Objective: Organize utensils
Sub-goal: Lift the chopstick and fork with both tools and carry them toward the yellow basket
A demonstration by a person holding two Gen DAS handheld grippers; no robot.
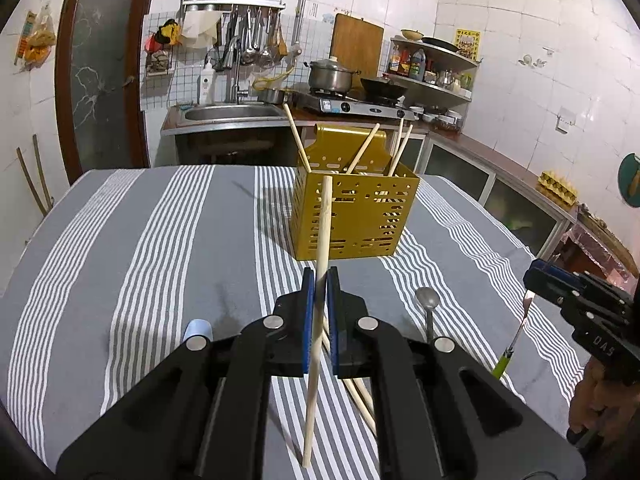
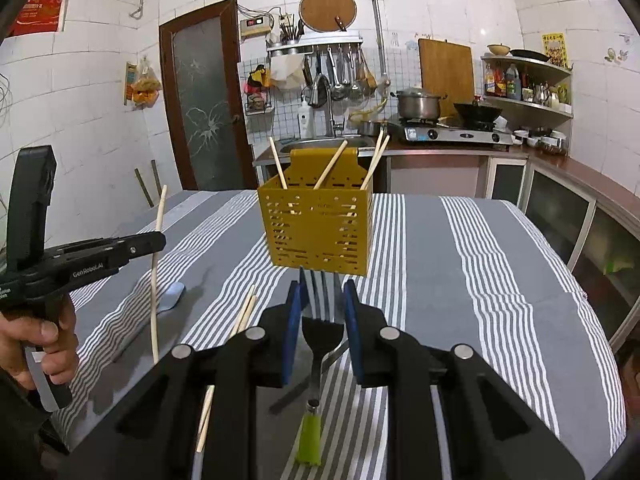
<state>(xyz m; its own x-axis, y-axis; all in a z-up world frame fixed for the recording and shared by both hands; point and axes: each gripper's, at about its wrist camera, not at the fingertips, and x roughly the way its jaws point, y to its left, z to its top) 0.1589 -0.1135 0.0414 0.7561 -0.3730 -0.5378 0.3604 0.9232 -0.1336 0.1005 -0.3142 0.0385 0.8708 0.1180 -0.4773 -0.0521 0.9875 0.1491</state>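
Note:
My left gripper (image 1: 320, 280) is shut on a wooden chopstick (image 1: 322, 240) that stands nearly upright above the striped tablecloth (image 1: 160, 240). Beyond it is a yellow perforated holder (image 1: 352, 216) with several chopsticks leaning inside. In the right wrist view my right gripper (image 2: 322, 292) is shut on the head of a green-handled fork (image 2: 322, 332), tines towards the holder (image 2: 320, 232). The left gripper (image 2: 158, 242) and its chopstick (image 2: 154, 300) appear at the left of that view, held by a hand (image 2: 44, 332). The right gripper (image 1: 560, 284) with the fork (image 1: 504, 360) shows at the right edge.
A metal spoon (image 1: 428, 300), loose chopsticks (image 2: 244, 312) and a pale blue utensil (image 2: 172, 296) lie on the cloth near me. Behind the table are a sink (image 1: 232, 114), a stove with a pot (image 1: 332, 76) and a wok, and counters along the right wall.

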